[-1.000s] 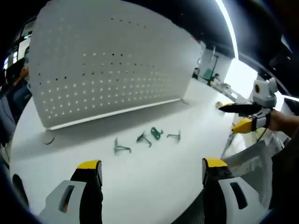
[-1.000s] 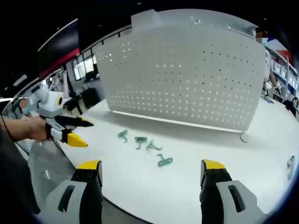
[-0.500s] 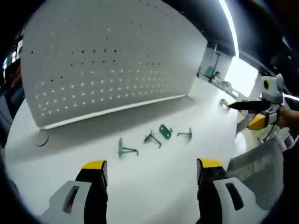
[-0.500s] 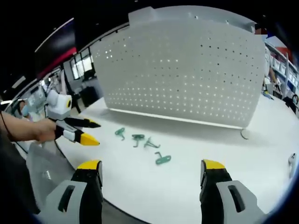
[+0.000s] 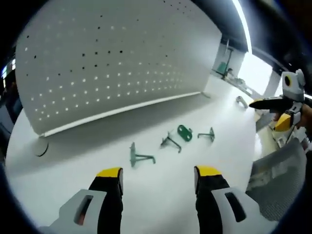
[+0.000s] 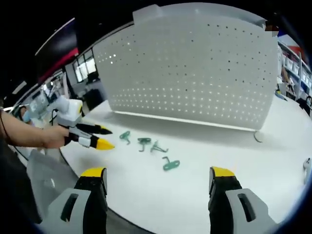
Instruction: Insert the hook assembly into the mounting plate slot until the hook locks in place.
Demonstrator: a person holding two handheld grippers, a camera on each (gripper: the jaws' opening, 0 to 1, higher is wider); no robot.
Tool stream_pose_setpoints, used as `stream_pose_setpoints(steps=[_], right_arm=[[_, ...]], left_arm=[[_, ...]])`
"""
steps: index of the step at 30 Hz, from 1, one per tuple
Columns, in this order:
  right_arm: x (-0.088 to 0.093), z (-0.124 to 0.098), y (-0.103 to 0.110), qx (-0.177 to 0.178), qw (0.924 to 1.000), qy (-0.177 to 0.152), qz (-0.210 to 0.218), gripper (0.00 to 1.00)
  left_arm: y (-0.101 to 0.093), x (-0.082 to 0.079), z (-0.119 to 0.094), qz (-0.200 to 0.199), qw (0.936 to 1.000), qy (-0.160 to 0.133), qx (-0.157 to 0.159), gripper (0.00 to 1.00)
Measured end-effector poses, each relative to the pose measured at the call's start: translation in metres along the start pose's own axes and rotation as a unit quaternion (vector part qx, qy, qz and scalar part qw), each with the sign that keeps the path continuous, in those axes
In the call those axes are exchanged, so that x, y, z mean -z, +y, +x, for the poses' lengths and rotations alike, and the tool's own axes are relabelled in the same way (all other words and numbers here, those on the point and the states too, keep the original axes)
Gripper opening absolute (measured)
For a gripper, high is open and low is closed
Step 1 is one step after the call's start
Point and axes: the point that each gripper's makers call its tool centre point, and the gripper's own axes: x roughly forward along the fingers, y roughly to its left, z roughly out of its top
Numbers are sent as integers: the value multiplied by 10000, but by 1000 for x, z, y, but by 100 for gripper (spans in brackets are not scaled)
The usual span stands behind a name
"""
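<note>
I see a white tabletop with a rounded near edge, and a big white perforated mounting plate standing upright along its far edge, rows of small holes all over it; in the right gripper view the same plate spans most of the background.

Four small green hook pieces lie in a loose row on the tabletop in front of the plate, none touching it. In the left gripper view: a hook with a flat base and a straight prong nearest my jaws, then an angled wire hook, then a flat oval green plate piece, then another pronged hook toward the right edge. Right gripper view has the same four; the flat oval piece lies closest to me.

My left hand-held gripper has yellow-tipped jaws set fairly narrow, nothing between them, just short of the nearest hook. In the right gripper view it sits by the left end of the row. My right hand-held gripper has its jaws wide apart and empty, above the near tabletop edge; in the left gripper view it is off the right edge of the tabletop.
</note>
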Motion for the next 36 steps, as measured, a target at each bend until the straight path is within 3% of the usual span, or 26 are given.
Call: stream_pose_setpoints(steps=[30,36], right_arm=[[13,3,-8,7,9998,160,131,86],[17,5,-7,-24,9997,214,150,86]], left_arm=[[30,4,30,309,9981,268,-471,33],[30,5,34,445,9975,298,-461,22]])
